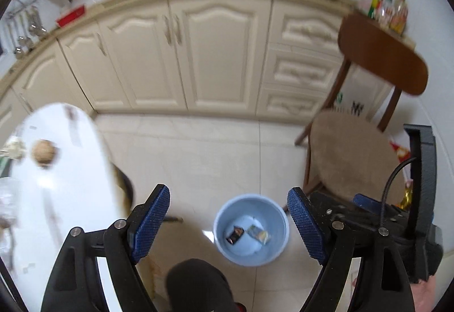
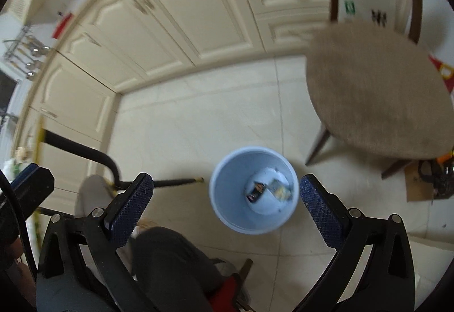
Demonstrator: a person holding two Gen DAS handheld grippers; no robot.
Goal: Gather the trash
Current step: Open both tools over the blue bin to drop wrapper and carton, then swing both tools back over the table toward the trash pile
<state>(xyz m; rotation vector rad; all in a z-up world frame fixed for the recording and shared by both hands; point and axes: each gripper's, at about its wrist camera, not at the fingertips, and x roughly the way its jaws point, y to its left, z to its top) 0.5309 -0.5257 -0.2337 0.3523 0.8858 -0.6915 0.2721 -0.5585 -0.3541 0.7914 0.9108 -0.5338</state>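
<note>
Inside pale blue bin (image 2: 227, 215), two crumpled wrappers (image 2: 269, 190).

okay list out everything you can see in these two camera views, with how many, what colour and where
Bin: one, light blue, on the floor between both grippers' fingers.
Wrappers: two, dark and pale, inside the bin.
Chair: one, brown wood, tan seat, right of the bin.
Table: one, white, left.
Round object: one, tan, on the table; blurred.
Cabinets: cream, along the far wall.
Bottles: several, mixed colours, counter's right end.
Left gripper: black, blue pads, open, empty.
Right gripper: same, open, empty.
</note>
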